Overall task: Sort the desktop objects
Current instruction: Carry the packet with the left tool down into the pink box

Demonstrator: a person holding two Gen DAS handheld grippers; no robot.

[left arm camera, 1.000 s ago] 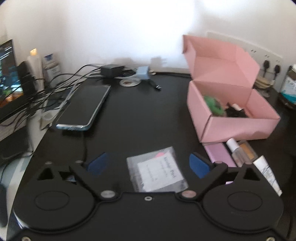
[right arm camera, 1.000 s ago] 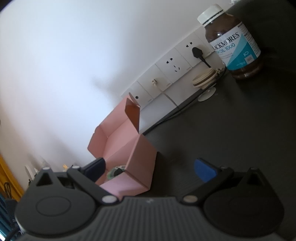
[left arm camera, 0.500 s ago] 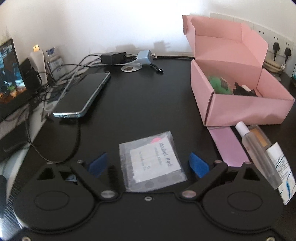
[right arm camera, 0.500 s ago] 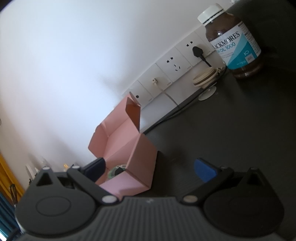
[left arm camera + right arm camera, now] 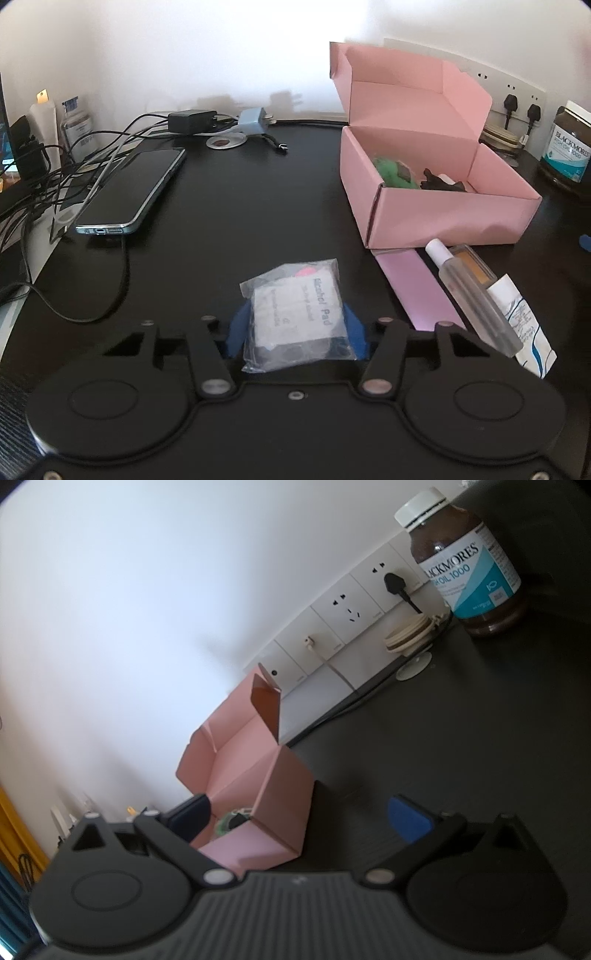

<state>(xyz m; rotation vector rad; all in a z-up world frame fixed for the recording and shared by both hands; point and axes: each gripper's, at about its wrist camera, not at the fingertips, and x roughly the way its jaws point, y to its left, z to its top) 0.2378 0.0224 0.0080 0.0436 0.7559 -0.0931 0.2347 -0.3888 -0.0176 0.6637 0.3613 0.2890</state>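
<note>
Left gripper (image 5: 295, 332) pinches the clear plastic packet of alcohol pads (image 5: 295, 314) at the near edge of the black tabletop (image 5: 240, 221); the pick-up step looks under way.

The next move probably calls for a lift and a carry rightward to the open pink cardboard box (image 5: 443, 218), which already holds a green item and a dark one. The packet is limp, so it may sag or slip between the blue pads. Along the path lie a flat pink card (image 5: 417, 291), a clear tubular spray bottle (image 5: 472, 295) and a white sachet (image 5: 524, 332), just in front of the box. The right gripper (image 5: 299, 823) hangs spread and empty near the box's far side. A dark smartphone (image 5: 136, 188) and tangled cables lie well apart on the left.
</note>
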